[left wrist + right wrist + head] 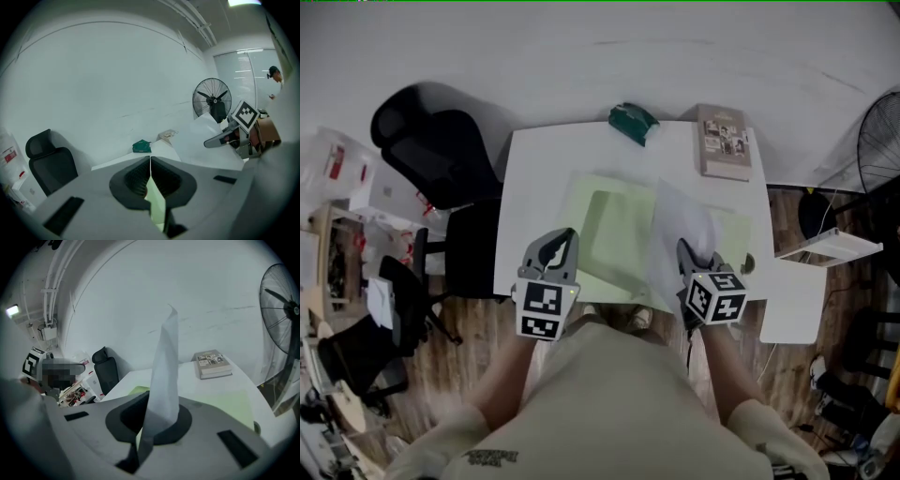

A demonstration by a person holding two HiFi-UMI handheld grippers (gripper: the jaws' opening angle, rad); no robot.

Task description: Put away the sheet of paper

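Jaws of the right gripper (686, 249) pinch the sheet of paper (680, 220) above the green folder (614, 234); left gripper (562, 240) jaws are pressed together at the folder's left edge

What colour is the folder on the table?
The folder is pale green; the head view shows it best.

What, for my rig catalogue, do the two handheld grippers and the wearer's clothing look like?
The left gripper and right gripper match: light grey rounded bodies, grey fingers lined with dark ribbed pads, and a white cube with black square markers behind each. No cables show. The person wears a beige top with matching sleeves.
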